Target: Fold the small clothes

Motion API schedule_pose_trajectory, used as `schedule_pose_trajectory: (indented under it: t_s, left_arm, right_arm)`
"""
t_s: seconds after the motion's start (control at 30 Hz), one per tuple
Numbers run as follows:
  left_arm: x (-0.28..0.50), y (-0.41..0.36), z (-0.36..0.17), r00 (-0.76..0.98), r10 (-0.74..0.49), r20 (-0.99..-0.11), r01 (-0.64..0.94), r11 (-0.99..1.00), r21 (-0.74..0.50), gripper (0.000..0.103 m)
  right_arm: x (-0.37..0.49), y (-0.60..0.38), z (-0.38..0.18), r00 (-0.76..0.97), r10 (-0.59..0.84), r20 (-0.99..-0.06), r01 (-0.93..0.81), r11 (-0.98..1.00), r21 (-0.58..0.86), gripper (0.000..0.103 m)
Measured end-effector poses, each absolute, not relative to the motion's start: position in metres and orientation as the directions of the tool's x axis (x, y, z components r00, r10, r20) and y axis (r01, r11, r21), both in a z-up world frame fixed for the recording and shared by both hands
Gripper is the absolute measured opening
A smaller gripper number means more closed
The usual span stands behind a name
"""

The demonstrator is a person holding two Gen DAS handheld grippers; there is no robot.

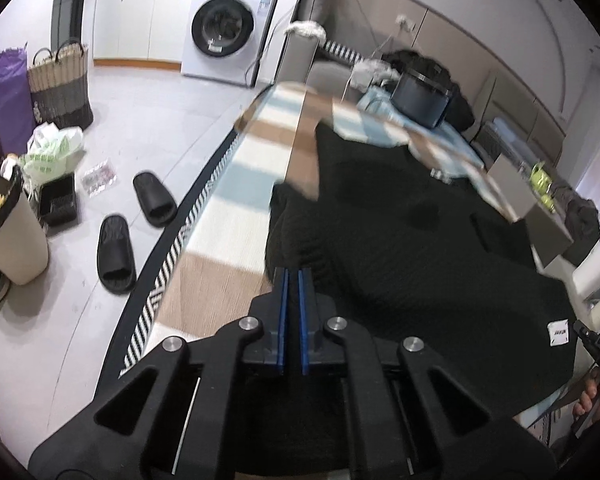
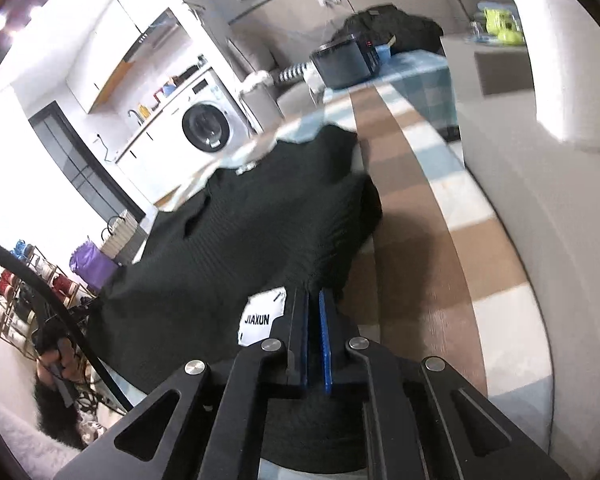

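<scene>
A black ribbed knit garment (image 1: 412, 232) hangs stretched between my two grippers above a table with a checked brown, blue and white cloth (image 1: 236, 184). My left gripper (image 1: 293, 276) is shut on the garment's near left edge. My right gripper (image 2: 314, 296) is shut on the opposite edge, beside a white "JIAXUN" label (image 2: 260, 316). The same garment (image 2: 260, 216) fills the middle of the right wrist view, its far part resting on the cloth (image 2: 412, 184). The label also shows in the left wrist view (image 1: 558, 332).
A dark appliance (image 1: 418, 98) and a pile of dark clothes (image 2: 392, 28) sit at the table's far end. A grey box (image 2: 500, 92) stands along the right. On the floor left are black slippers (image 1: 116, 252), a bin (image 1: 8, 232) and baskets (image 1: 60, 84). A washing machine (image 1: 224, 32) stands behind.
</scene>
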State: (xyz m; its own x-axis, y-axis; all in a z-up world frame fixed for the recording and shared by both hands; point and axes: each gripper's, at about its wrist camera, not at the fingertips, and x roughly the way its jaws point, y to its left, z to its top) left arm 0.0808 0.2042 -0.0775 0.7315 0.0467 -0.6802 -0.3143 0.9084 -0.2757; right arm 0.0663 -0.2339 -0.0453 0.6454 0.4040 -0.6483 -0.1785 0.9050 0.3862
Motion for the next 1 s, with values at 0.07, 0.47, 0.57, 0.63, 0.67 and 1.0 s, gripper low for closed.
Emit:
schedule_pose_trajectory:
  t_s: [0.07,0.47,0.57,0.63,0.67,1.0]
  left_arm:
    - [0.085,0.205,-0.068,0.748,0.043,-0.662,-0.304,0.910,-0.284,0.002]
    - [0.102,0.214,-0.084,0.678,0.025,-0.735,-0.326,0.906,-0.270,0.015]
    - [0.104,0.219,-0.091,0.667,0.006,-0.745,-0.342,0.890,-0.300,0.045]
    - [0.109,0.218,-0.095,0.665,0.001,-0.747,-0.331,0.897,-0.293,0.052]
    - [0.113,0.218,-0.097,0.658,0.003,-0.753,-0.328,0.902,-0.282,0.052]
    - [0.132,0.220,-0.086,0.736,-0.073,-0.673,-0.273,0.878,-0.393,0.006]
  right_arm:
    - [0.073,-0.231,-0.037,0.672,0.359,-0.647,-0.157,0.924,0.349,0.003]
    - [0.099,-0.251,-0.063,0.595,0.401,-0.697,-0.086,0.894,0.440,0.041]
    - [0.099,-0.251,-0.070,0.589,0.445,-0.674,-0.103,0.869,0.484,0.043]
    - [0.100,-0.250,-0.074,0.581,0.449,-0.679,-0.100,0.867,0.487,0.043]
    - [0.102,-0.249,-0.077,0.574,0.456,-0.680,-0.101,0.864,0.494,0.043]
    - [0.095,-0.235,-0.055,0.635,0.509,-0.581,-0.241,0.845,0.477,0.008]
